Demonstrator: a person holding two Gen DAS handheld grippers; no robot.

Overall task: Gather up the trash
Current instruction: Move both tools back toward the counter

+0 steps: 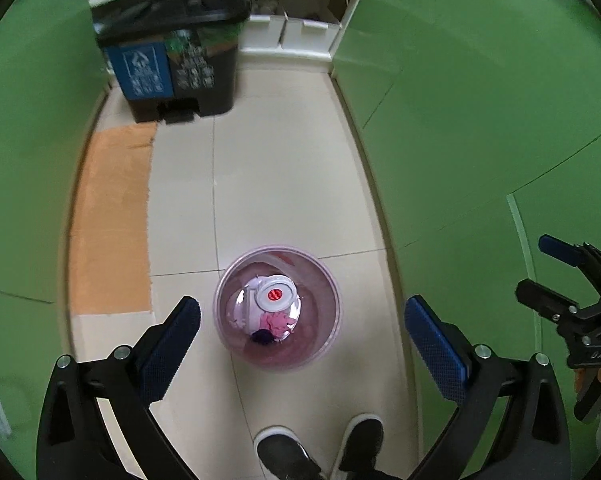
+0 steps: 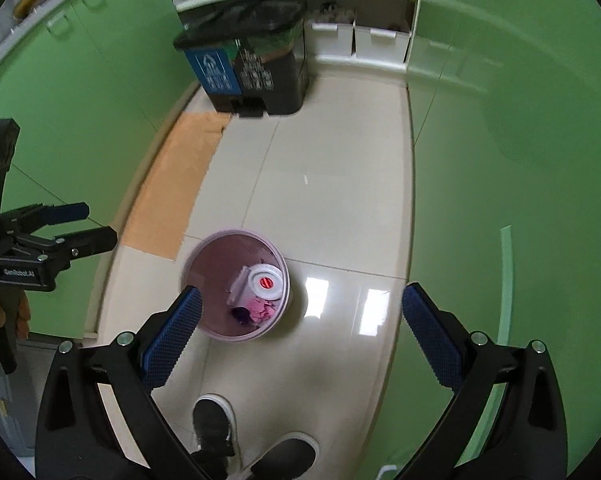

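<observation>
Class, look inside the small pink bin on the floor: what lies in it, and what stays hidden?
Inside the pink bin lie a white round lid with a red centre, crumpled pink paper and a dark purple scrap. Whatever sits beneath them is covered.

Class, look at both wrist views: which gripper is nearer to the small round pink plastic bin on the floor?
Left. The left gripper hangs open almost straight above the small round pink plastic bin; the right gripper, also open, is off to the bin's right.

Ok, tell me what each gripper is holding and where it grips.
Nothing is held. The left gripper and right gripper are both open and empty above the pink bin, which holds the trash.
</observation>
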